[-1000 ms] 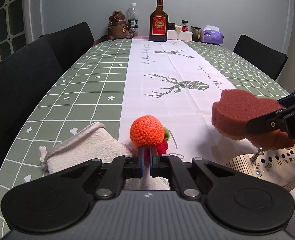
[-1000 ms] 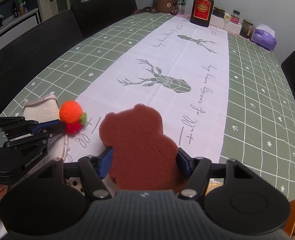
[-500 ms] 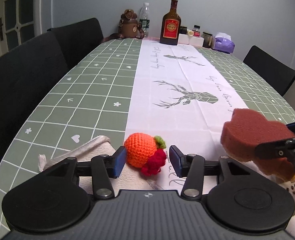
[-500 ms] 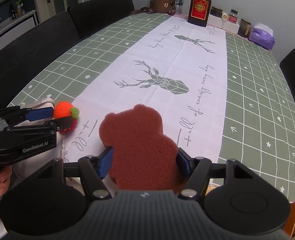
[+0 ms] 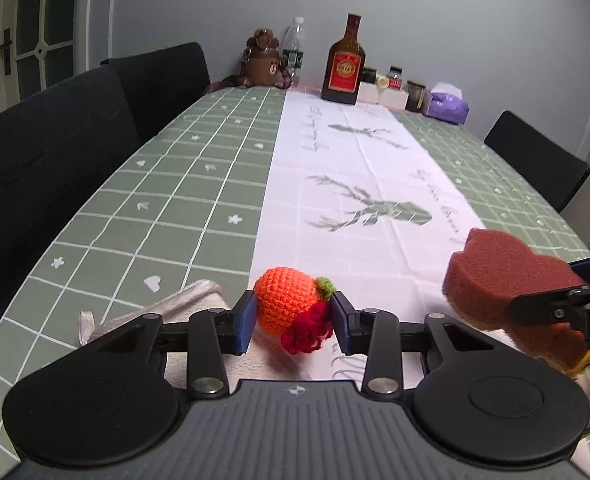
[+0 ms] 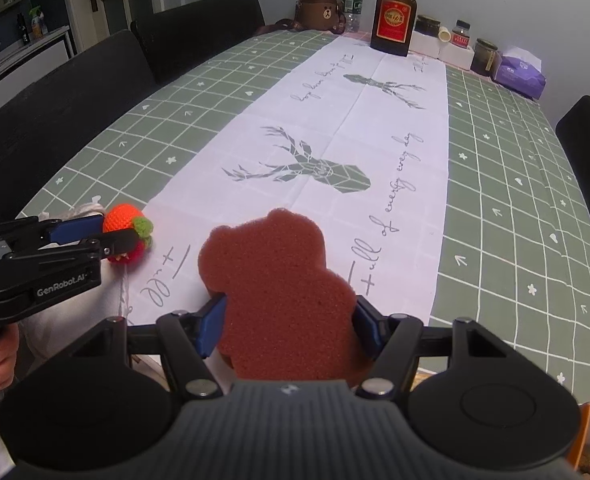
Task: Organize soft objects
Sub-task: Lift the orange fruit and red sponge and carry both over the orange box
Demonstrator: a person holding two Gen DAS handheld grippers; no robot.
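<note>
Left gripper is seen with its jaws closing around the crocheted orange, which lies directly between the blue pads; the left pad appears to touch the yarn, while contact on the right side, where the red knitted bit sits, cannot be confirmed. The toy rests on the white table runner, just beside a folded cream cloth. Its longer axis, orange ball to red bit, is judged to run obliquely across the jaw gap, so squeezing is expected to be taken mostly by the ball. Right gripper is clamped on a brown bear-shaped sponge, held above the table, to the right of the toy.
</note>
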